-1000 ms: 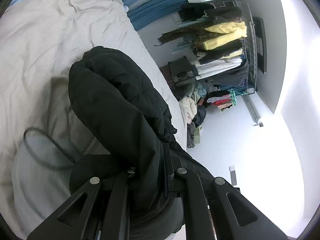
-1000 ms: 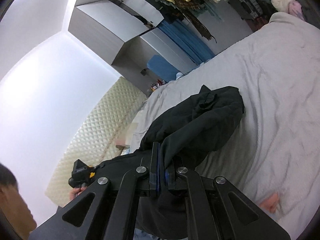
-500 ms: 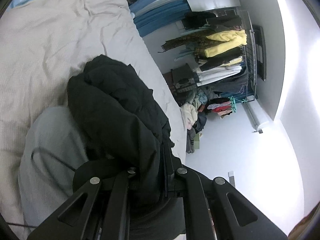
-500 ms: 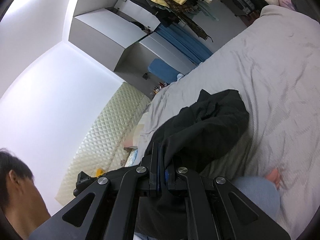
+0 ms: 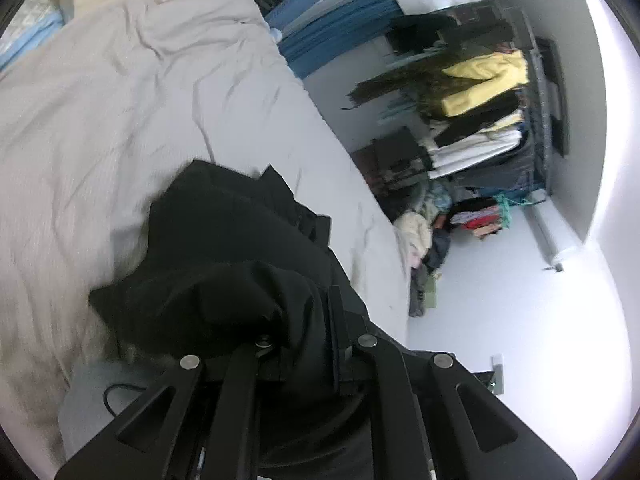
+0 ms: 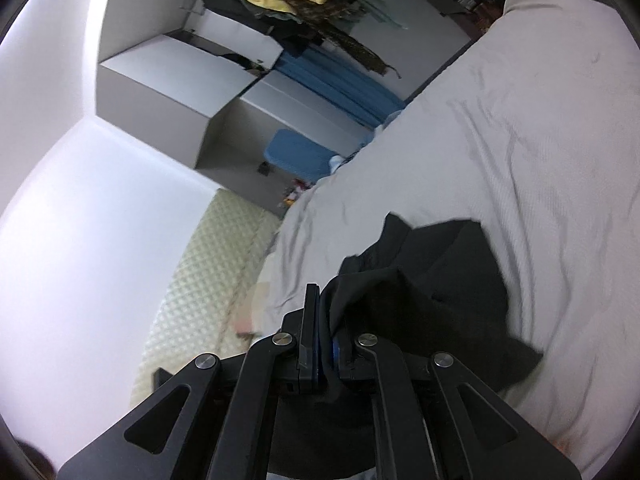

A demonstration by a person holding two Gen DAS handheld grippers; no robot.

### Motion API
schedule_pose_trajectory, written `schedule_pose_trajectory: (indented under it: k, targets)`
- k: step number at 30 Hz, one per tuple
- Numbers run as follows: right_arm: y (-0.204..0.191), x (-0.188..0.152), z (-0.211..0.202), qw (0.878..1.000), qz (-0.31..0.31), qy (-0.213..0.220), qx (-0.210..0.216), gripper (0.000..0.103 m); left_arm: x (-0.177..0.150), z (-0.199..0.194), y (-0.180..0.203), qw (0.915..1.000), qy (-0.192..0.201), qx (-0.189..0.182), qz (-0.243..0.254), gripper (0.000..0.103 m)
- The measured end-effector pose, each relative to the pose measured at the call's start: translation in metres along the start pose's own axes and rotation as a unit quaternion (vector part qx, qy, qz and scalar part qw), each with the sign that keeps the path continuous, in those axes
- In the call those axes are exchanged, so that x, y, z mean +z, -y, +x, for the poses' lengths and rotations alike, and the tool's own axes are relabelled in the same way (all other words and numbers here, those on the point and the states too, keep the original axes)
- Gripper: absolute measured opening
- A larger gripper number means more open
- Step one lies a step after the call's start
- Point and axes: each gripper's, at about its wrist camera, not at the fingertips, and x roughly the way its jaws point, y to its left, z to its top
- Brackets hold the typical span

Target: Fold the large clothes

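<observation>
A black padded jacket (image 5: 224, 248) lies bunched on the grey bed sheet (image 5: 120, 120). My left gripper (image 5: 316, 320) is shut on a fold of it, and the cloth drapes over the left finger and hides it. In the right wrist view the same jacket (image 6: 432, 280) spreads onto the sheet (image 6: 540, 140). My right gripper (image 6: 326, 320) is shut on its edge, with black cloth pinched between the jaws.
A clothes rack (image 5: 480, 120) with a yellow garment (image 5: 484, 80) stands past the bed's far edge, with a pile of clothes (image 5: 420, 236) on the floor. A quilted headboard (image 6: 200, 280) and grey cabinets (image 6: 180, 92) sit beside the bed. A cable (image 5: 120, 396) lies near my left gripper.
Both grippers have kept their hold on the jacket and swung toward the head of the bed. The jacket has bunched lower onto the sheet. The person's grey-clad leg has left the middle of both views.
</observation>
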Motion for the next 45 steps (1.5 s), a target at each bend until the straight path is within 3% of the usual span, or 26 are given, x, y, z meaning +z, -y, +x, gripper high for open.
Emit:
schedule_pose_trajectory:
  k: [5,13,23,39,45]
  targets:
    - [0.022,0.030,0.031,0.997,0.066,0.014,-0.028,0.005,0.039,0.045,0.019,0.9978,0.005,0.065,-0.008,0.010]
    - [0.047,0.044,0.078,0.988,0.109,-0.004,-0.105,0.005,0.073,0.109,0.004,0.9879,-0.028,0.152,-0.016,0.013]
    - [0.074,0.059,0.123,0.979,0.123,-0.035,-0.162,0.005,0.092,0.163,-0.032,0.9823,-0.072,0.167,-0.044,0.014]
    - [0.118,0.064,0.175,0.960,0.110,-0.064,-0.247,0.004,0.109,0.239,-0.041,0.9682,-0.088,0.233,-0.024,0.015]
    - [0.137,0.053,0.181,0.964,0.116,-0.071,-0.228,0.003,0.109,0.250,-0.049,0.9682,-0.093,0.232,-0.017,0.015]
